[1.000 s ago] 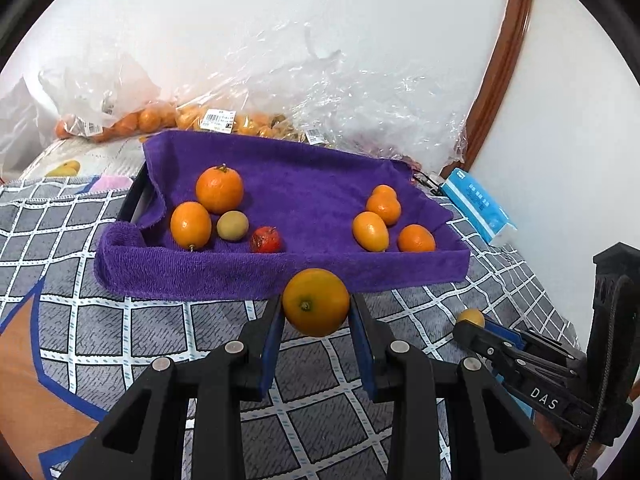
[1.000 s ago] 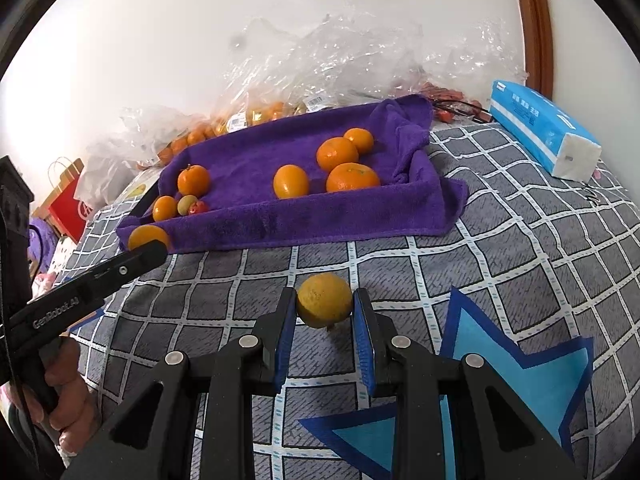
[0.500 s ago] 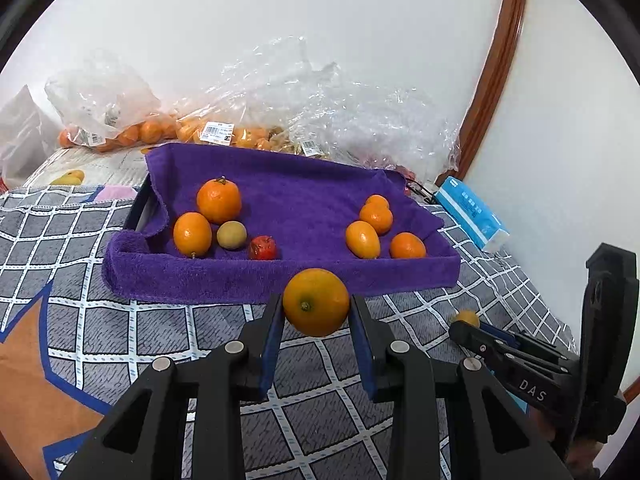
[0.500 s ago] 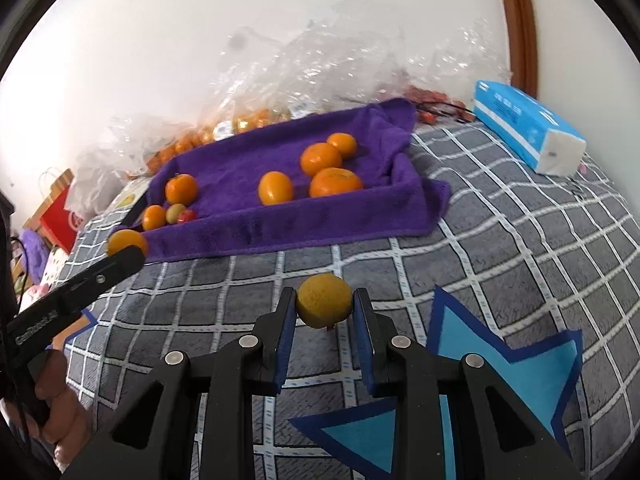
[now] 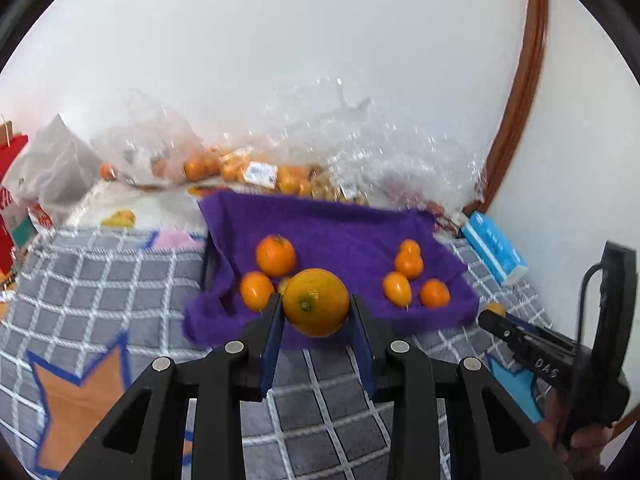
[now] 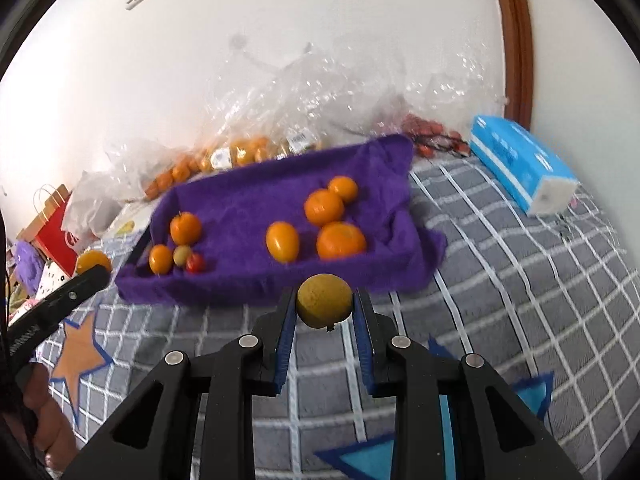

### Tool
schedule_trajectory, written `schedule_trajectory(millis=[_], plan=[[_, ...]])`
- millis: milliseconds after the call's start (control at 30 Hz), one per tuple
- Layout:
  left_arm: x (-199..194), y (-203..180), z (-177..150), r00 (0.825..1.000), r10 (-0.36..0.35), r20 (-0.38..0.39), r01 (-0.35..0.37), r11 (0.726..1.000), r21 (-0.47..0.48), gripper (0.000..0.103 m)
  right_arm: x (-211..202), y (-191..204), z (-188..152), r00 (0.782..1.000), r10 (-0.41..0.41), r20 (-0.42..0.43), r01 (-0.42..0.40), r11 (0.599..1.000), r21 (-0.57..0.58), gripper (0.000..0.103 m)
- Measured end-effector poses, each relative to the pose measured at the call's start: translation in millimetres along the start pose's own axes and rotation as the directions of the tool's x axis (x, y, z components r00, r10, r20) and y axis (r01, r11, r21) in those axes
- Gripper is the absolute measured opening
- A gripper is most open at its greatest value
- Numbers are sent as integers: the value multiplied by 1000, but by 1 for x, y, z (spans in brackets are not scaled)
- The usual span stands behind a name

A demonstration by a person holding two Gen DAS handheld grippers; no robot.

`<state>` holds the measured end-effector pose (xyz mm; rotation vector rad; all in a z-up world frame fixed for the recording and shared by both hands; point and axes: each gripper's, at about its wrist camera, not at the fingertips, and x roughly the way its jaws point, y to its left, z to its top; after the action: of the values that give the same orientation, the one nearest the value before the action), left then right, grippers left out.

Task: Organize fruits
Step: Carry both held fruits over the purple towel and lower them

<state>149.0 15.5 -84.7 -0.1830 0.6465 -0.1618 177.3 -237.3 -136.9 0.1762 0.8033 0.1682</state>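
The left gripper (image 5: 316, 312) is squeezed tight on a big orange (image 5: 316, 302). The right gripper (image 6: 324, 312) is squeezed tight on a smaller yellow fruit (image 6: 325, 300). Both fruits are up in the air, above the checked blanket (image 6: 520, 280), so they can be carried.

Straight ahead, at 12 o'clock from both claws, sits a tray lined with a purple towel (image 6: 256, 196). I think the soft towel is there so the fruit does not roll or get bumped.

The fruit in the tray lies in two groups. From the right camera, four orange fruits (image 6: 324, 208) sit at about 12 o'clock. At 10 o'clock sits a mixed bunch — two oranges, a small green fruit (image 6: 182, 255) and a tiny red one (image 6: 195, 263). It looks like sorting by kind, though I cannot be sure of the rule.

Behind the tray, plastic bags (image 5: 256, 168) with more oranges lie by the wall. A blue tissue pack (image 6: 524, 168) lies at 2 o'clock, off to the side.

The claws are near the front edge of the tray — I guess both fruits go in next.
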Motion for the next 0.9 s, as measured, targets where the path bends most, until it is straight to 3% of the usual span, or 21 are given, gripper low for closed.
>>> schedule_trajectory(millis=[200, 300, 600, 800, 900], plan=[[6, 17, 37, 1000, -10, 10, 10, 998, -55, 31, 7, 14, 33, 998, 31, 45, -30, 999, -21, 28], [17, 24, 48, 1000, 22, 21, -21, 998, -61, 31, 14, 17, 47, 997, 32, 68, -30, 999, -33, 28], [55, 40, 57, 998, 56, -4, -56, 995, -86, 31, 38, 10, 65, 997, 10, 79, -6, 999, -53, 28], [86, 35, 46, 999, -29, -37, 24, 991, -130, 31, 63, 3, 64, 997, 8, 74, -4, 999, -51, 28], [94, 29, 36, 998, -47, -44, 42, 994, -104, 31, 75, -3, 59, 998, 3, 62, 0, 999, -43, 28]])
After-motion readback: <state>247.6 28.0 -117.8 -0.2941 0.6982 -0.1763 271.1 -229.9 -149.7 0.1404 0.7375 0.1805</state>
